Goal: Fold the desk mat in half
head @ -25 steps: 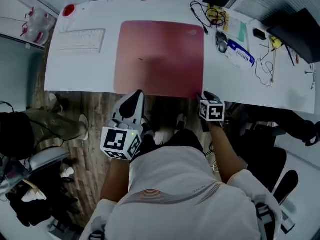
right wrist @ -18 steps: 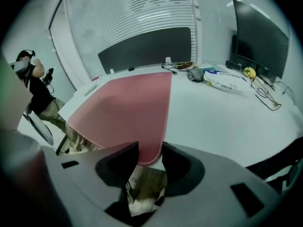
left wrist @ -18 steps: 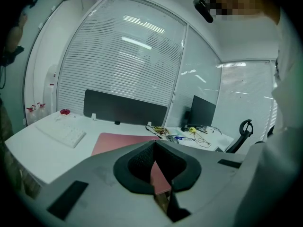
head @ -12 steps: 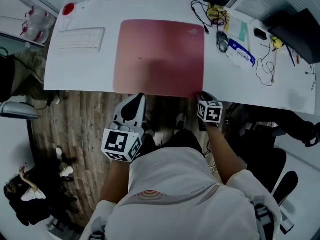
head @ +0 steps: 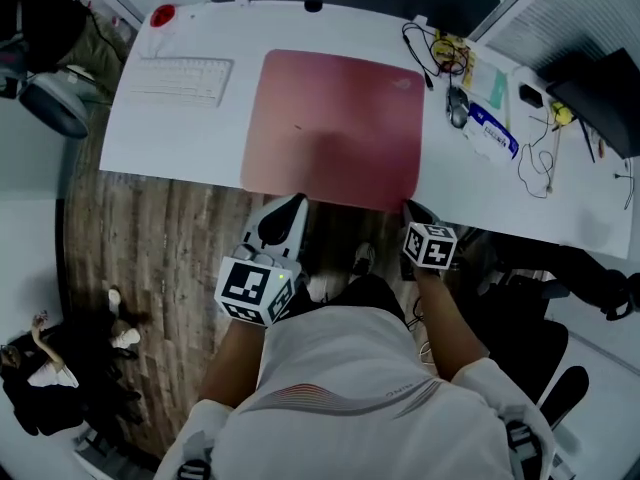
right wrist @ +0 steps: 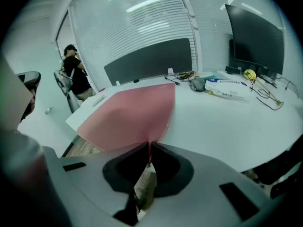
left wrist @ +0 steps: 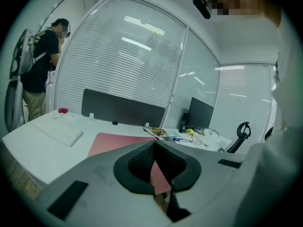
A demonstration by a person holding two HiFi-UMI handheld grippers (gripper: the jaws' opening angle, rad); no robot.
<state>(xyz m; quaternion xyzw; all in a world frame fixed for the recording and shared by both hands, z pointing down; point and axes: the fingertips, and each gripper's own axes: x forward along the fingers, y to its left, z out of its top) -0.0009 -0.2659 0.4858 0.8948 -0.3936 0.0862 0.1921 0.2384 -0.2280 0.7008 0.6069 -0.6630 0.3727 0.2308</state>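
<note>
A pink desk mat (head: 335,128) lies flat on the white desk (head: 180,138), reaching its near edge. My right gripper (head: 408,206) is at the mat's near right corner. In the right gripper view its jaws are closing, and the mat's corner (right wrist: 150,135) is pinched between the tips of the right gripper (right wrist: 149,148). My left gripper (head: 292,203) is just off the mat's near edge, left of the middle. The left gripper (left wrist: 154,143) has its tips together with nothing seen between them. The mat (left wrist: 113,143) shows beyond them.
A white keyboard (head: 185,78) lies left of the mat, a red object (head: 162,14) at the far left corner. A mouse (head: 458,108), cables (head: 440,48) and papers lie to the right. A dark partition (right wrist: 151,58) borders the far edge. A bystander (left wrist: 40,74) stands far left.
The right gripper's jaws have come together at the mat's near right corner. The left gripper has stayed near the front edge. A bystander has walked from the near left to the far left.
</note>
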